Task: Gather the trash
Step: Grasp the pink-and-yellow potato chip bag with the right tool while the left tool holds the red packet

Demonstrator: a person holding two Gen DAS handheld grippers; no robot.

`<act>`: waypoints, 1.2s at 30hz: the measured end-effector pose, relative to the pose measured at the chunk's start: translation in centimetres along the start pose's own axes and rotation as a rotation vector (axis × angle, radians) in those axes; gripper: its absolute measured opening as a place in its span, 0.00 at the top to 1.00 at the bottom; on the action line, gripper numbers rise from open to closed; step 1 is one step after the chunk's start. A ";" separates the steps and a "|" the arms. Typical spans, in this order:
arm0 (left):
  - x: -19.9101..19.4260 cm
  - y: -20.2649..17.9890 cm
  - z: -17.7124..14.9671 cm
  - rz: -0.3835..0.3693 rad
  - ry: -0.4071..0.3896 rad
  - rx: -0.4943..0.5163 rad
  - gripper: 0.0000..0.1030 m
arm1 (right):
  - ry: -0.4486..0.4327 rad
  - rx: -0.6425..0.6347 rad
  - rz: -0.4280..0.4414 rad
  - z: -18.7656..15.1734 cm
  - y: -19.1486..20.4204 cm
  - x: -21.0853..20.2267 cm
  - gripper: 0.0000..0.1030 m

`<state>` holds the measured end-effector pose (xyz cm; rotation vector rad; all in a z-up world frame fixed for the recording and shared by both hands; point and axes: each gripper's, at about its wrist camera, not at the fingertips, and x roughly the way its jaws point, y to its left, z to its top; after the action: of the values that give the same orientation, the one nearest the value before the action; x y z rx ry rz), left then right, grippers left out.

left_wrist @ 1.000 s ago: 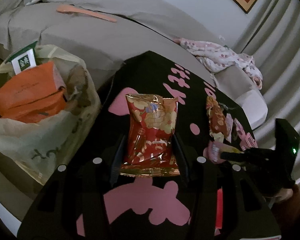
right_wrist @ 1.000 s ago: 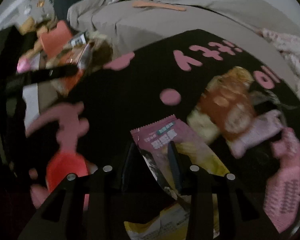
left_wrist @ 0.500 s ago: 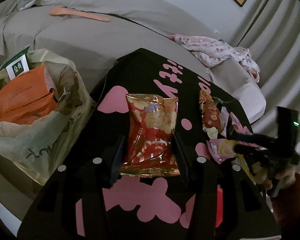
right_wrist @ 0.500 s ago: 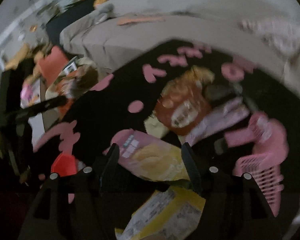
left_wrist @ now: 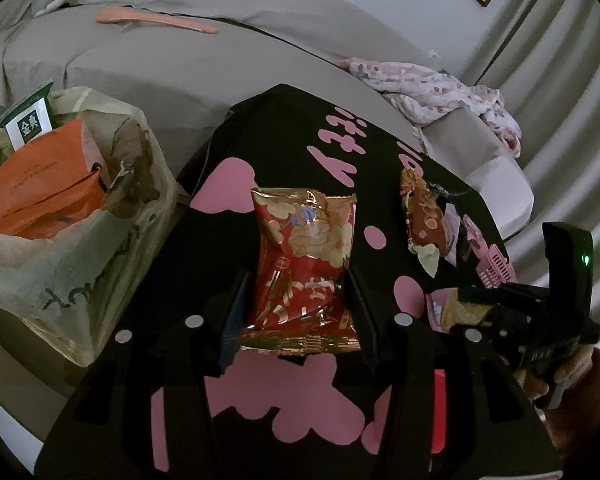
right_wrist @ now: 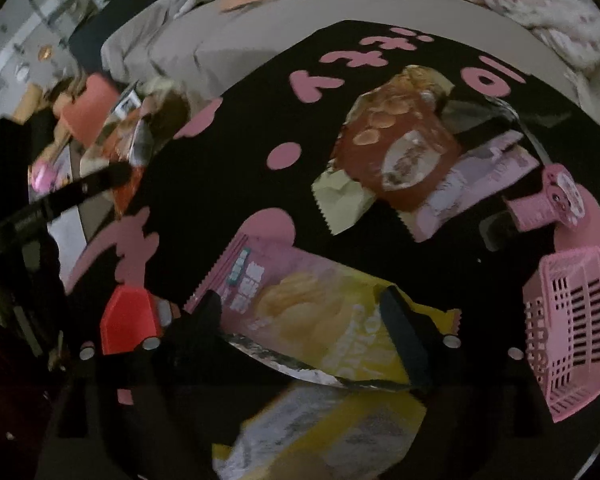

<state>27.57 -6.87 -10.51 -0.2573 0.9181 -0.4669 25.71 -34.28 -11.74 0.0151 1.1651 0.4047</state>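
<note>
Far left of the left claw (left_wrist: 298, 280), a soft trash bag (left_wrist: 72, 256) stands open beside the desk (left_wrist: 284, 128). It holds orange packs (left_wrist: 40, 196) and a small green and white box (left_wrist: 28, 124).

The left claw is clamped on a red snack packet (left_wrist: 304, 264). The packet stands up between its two fingers, which touch it on both sides. The desk below has a black cover with big pink shapes.

To the right of that claw lies a brown wrapper (left_wrist: 426, 216), with a pink plastic toy (left_wrist: 492, 264) just past it. Behind the desk is a gray bed (left_wrist: 180, 64) with a pink spotted cloth (left_wrist: 432, 88) on it.

The right claw (right_wrist: 302, 316) is open wide around a pink and yellow chip bag (right_wrist: 300, 304). The bag lies on the desk between its fingers. I cannot tell if the fingers touch it. A red box (right_wrist: 126, 320) sits just left of this claw. The toy is on its right.
</note>
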 end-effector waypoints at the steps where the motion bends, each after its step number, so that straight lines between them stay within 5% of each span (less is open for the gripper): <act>1: -0.1 0.1 0.0 -0.001 -0.003 -0.004 0.57 | 0.005 -0.031 -0.009 -0.1 0.2 0.1 0.21; 7: -0.2 0.5 0.0 -0.001 -0.002 -0.016 0.57 | -0.021 -0.123 -0.107 -0.7 1.5 0.0 0.21; 12: -0.4 0.8 0.1 0.003 -0.001 -0.015 0.57 | -0.167 -0.336 -0.149 -0.7 3.0 -5.0 0.21; 20: -0.3 0.7 0.2 -0.009 0.002 -0.015 0.57 | 0.033 -0.656 -0.273 -1.8 3.8 -1.4 0.21; 22: -0.3 0.7 0.2 -0.009 0.004 -0.015 0.57 | 0.019 -0.693 -0.306 -1.6 4.4 -0.1 0.21; 30: -0.6 1.7 0.3 -0.002 -0.001 -0.039 0.57 | 0.017 -0.463 -0.175 3.2 2.1 2.0 0.21; 36: -0.5 2.2 0.2 -0.001 0.002 -0.054 0.57 | 0.065 -0.280 -0.096 3.8 0.2 2.8 0.22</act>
<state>28.07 -4.68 -10.89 -0.3059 0.9332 -0.4435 29.96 -32.41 -12.68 -0.2982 1.1594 0.4827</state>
